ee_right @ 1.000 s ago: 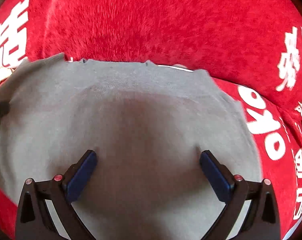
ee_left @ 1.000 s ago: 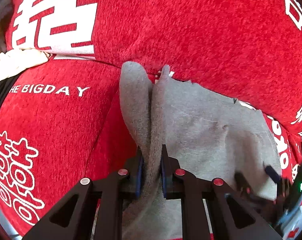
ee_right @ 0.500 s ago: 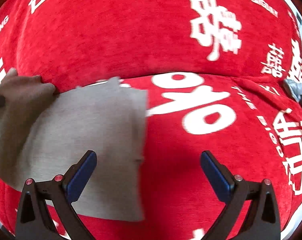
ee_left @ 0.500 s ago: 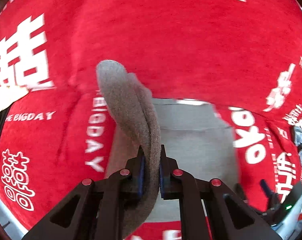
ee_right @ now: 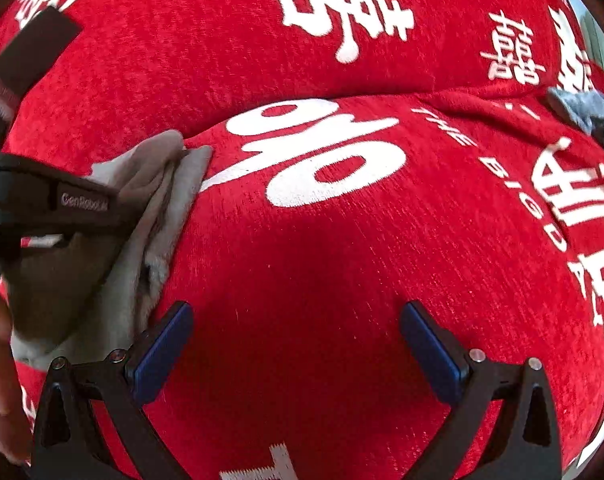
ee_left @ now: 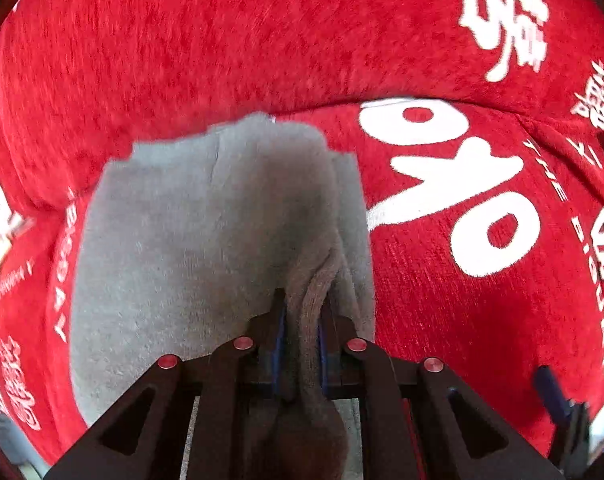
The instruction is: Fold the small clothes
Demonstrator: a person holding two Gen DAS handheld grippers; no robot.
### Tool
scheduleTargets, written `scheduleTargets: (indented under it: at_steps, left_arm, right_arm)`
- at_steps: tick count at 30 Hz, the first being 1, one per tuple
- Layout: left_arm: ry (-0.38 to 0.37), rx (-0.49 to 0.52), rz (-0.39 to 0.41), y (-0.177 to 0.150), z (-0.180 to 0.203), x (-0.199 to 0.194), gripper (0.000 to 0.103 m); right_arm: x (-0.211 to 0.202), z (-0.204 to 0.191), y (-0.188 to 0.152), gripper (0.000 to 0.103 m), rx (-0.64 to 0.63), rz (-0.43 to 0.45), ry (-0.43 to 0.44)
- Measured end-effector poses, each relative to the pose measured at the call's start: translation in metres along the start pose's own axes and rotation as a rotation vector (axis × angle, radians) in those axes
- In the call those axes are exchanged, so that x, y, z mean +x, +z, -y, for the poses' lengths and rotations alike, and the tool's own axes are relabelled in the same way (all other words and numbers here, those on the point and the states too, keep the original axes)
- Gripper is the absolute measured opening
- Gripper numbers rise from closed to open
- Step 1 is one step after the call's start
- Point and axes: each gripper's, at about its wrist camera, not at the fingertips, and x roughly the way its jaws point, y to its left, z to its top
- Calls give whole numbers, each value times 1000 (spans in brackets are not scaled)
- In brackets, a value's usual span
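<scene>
Lying folded on red cover (ee_left: 441,300): grey garment (ee_left: 190,232), edge between opening left gripper (ee_left: 300,336); right gripper (ee_right: 298,344) spread, empty, beside it.

Grey garment (ee_left: 190,248); red cover (ee_left: 222,40), white lettering

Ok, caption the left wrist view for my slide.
Left claw pinching a fold of grey garment over the red printed cover.

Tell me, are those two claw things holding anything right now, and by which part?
The left gripper has a bunched edge of the grey garment between its fingers, though its jaws are opening. The right gripper is wide open over the red cover, holding nothing.
</scene>
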Motion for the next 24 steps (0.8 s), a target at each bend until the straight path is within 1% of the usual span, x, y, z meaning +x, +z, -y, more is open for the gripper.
scheduleTargets:
  at_steps: [1, 2, 3, 4, 5, 6, 7, 8, 9, 10, 11, 12, 14, 15, 16, 18, 19, 22, 23, 24]
  left_arm:
    - [-27, 17, -7, 0, -1, -4, 30]
    - [-68, 24, -14, 0, -2, -9, 38]
    - [-128, 18, -26, -1, -10, -19, 61]
    - [-156, -2, -11, -3, -19, -29, 76]
    - [-183, -39, 28, -8, -32, -43, 80]
    - [-211, -66, 63, -15, -43, -54, 81]
    - [-255, -87, 94, -20, -57, -68, 81]
    - [-285, -101, 114, -26, -71, -77, 81]
    - [-291, -120, 146, -36, -90, -85, 81]
    - [-265, -132, 174, -43, -102, -88, 81]
    - [-213, -139, 194, -49, -108, -86, 81]
    - [-119, -132, 200, -62, -119, -81, 81]
    - [-7, -88, 190, -82, -130, -66, 81]
    - [29, -73, 180, -94, -135, -58, 81]
    - [45, -69, 169, -102, -138, -51, 81]
    - [33, -75, 147, -120, -141, -40, 81]
    - [24, -79, 144, -125, -142, -37, 81]
    - [3, -64, 157, -136, -135, -31, 81]
    - [-3, -48, 159, -140, -130, -28, 81]
    - [-8, -28, 153, -143, -125, -24, 81]
  right_arm:
    - [-1, 0, -1, 103, -2, 0, 5]
    - [-2, 1, 0, 103, 0, 0, 16]
    - [-4, 3, 0, 103, 6, 0, 29]
    - [-6, 4, 0, 103, 15, 4, 43]
    - [-9, 6, 1, 103, 23, 9, 53]
    - [-13, 7, 1, 103, 31, 15, 65]
    - [-16, 8, 1, 103, 38, 19, 84]
    - [-21, 8, 2, 103, 45, 23, 110]
    - [-24, 7, 2, 103, 50, 24, 136]
    - [-28, 4, 3, 103, 51, 21, 175]
    - [-32, 0, 4, 103, 50, 18, 221]
    - [-34, -4, 5, 103, 48, 15, 266]
    - [-40, -17, 8, 103, 42, 10, 354]
    - [-42, -24, 9, 103, 38, 7, 392]
    - [-44, -32, 10, 103, 38, 5, 442]
    - [-45, -46, 13, 103, 39, 0, 499]
    - [-41, -54, 15, 103, 43, -12, 514]
    - [-21, -72, 20, 102, 77, -85, 506]
    - [-15, -77, 22, 92, 90, -104, 522]
    - [-8, -85, 24, 86, 88, -129, 533]
